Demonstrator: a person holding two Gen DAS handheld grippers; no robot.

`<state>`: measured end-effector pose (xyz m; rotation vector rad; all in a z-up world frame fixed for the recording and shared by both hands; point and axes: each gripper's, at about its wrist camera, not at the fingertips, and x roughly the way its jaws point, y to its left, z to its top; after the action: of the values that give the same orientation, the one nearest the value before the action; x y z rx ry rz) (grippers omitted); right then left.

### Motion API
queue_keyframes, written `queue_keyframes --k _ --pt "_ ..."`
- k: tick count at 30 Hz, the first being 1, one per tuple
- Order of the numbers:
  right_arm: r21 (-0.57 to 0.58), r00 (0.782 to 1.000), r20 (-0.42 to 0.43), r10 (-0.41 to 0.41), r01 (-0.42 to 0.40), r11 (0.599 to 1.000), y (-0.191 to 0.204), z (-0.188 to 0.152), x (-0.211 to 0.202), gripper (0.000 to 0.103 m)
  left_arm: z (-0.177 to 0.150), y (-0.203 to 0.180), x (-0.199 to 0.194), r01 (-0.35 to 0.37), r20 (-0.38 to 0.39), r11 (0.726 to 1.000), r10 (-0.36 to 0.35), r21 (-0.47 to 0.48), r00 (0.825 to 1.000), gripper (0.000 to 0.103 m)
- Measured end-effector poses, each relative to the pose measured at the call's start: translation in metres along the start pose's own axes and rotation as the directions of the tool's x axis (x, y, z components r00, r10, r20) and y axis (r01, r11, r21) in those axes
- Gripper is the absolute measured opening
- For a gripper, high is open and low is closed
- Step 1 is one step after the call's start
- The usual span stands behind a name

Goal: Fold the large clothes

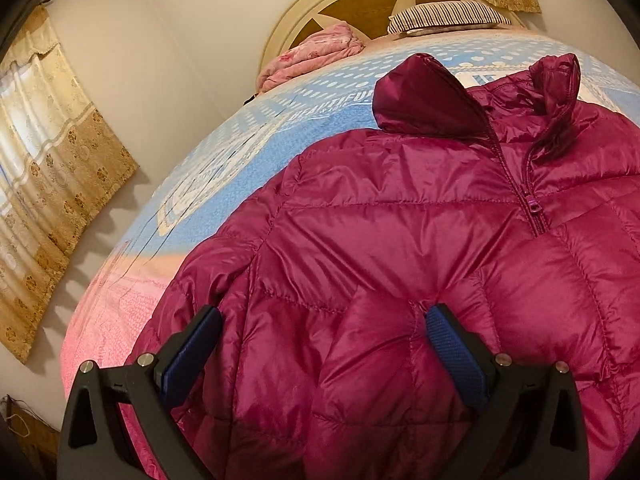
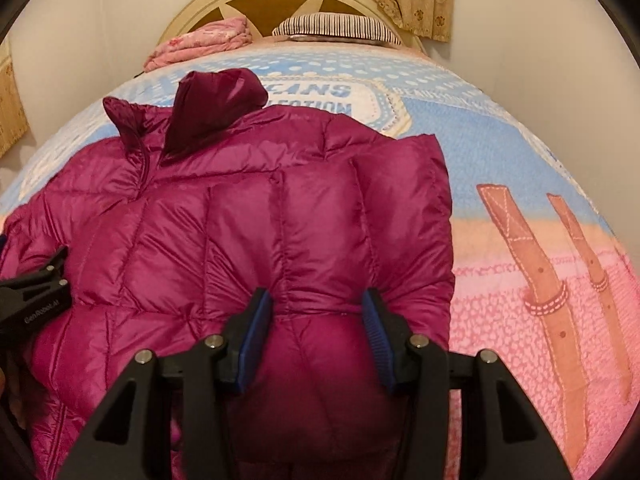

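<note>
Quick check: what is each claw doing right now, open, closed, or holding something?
Left claw: open, jaws wide apart over the magenta puffer jacket, holding nothing.
Right claw: open, jaws straddling a bulge of the jacket, not clamped.

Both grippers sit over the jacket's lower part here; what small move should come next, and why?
Probably close the left gripper and right gripper on the magenta puffer jacket. Both are open, with puffy fabric bulging between their blue pads, and the jacket lies on the bed, collar far from them.
</note>
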<state>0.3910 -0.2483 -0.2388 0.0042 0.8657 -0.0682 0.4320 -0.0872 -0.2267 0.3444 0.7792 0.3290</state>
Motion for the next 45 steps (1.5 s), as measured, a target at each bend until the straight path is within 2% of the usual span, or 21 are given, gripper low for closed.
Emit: queue_keyframes --k 23,39,42,45 --pt "-0.051 0.998 -0.006 -0.068 0.067 0.996 0.008 -0.001 0.003 0.051 -0.002 -0.002 0.001 -0.008 0.005 1.0 0.008 0.001 1.0 0.102" --pt "-0.06 0.997 -0.003 -0.08 0.08 0.995 0.009 -0.002 0.004 0.052 0.0 0.001 0.002 0.01 -0.004 1.0 -0.01 -0.006 1.0 0.102" --pt "-0.057 0.997 -0.007 -0.073 0.073 0.996 0.009 -0.001 0.004 0.052 0.005 0.018 -0.003 0.074 -0.024 0.997 -0.074 0.0 0.997 0.102" --pt "-0.047 0.999 -0.016 -0.03 0.03 0.998 0.004 0.002 0.0 0.058 0.007 0.054 -0.024 0.079 0.016 0.996 -0.078 -0.028 0.997 0.102"
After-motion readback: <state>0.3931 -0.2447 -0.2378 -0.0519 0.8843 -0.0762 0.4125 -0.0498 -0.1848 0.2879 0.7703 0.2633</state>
